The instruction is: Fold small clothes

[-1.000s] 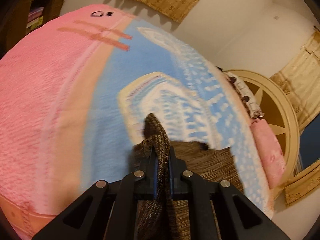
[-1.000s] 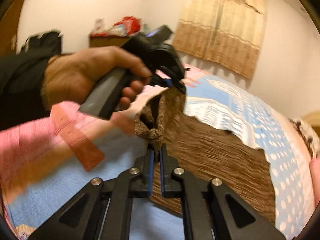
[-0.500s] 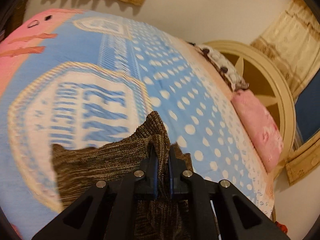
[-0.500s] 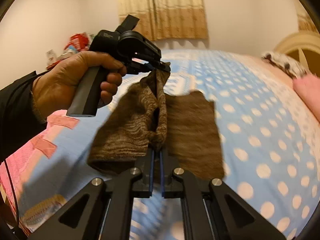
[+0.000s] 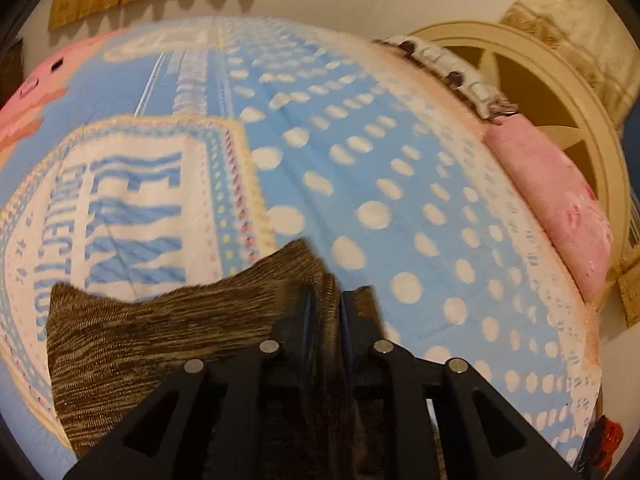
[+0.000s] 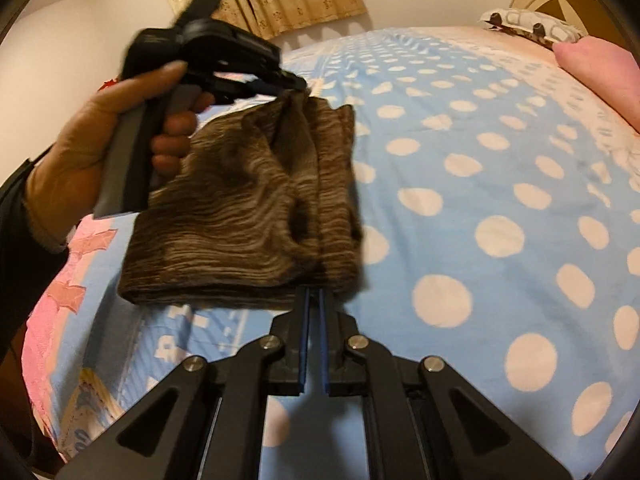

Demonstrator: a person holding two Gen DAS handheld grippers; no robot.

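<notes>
Between both pairs of fingers, the brown ribbed knit garment (image 6: 248, 216) now hangs doubled over the blue polka-dot bedspread (image 6: 500, 184), having spread flat a second earlier. Left gripper (image 5: 325, 304) fingers are nearly closed, pinching a bunched edge. Right gripper (image 6: 314, 300) fingers, a narrow slit apart, clamp the lower corner.

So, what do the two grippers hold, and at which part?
Both hold the brown knit garment: the left gripper pinches a bunched upper edge, the right gripper its near lower edge.
</notes>
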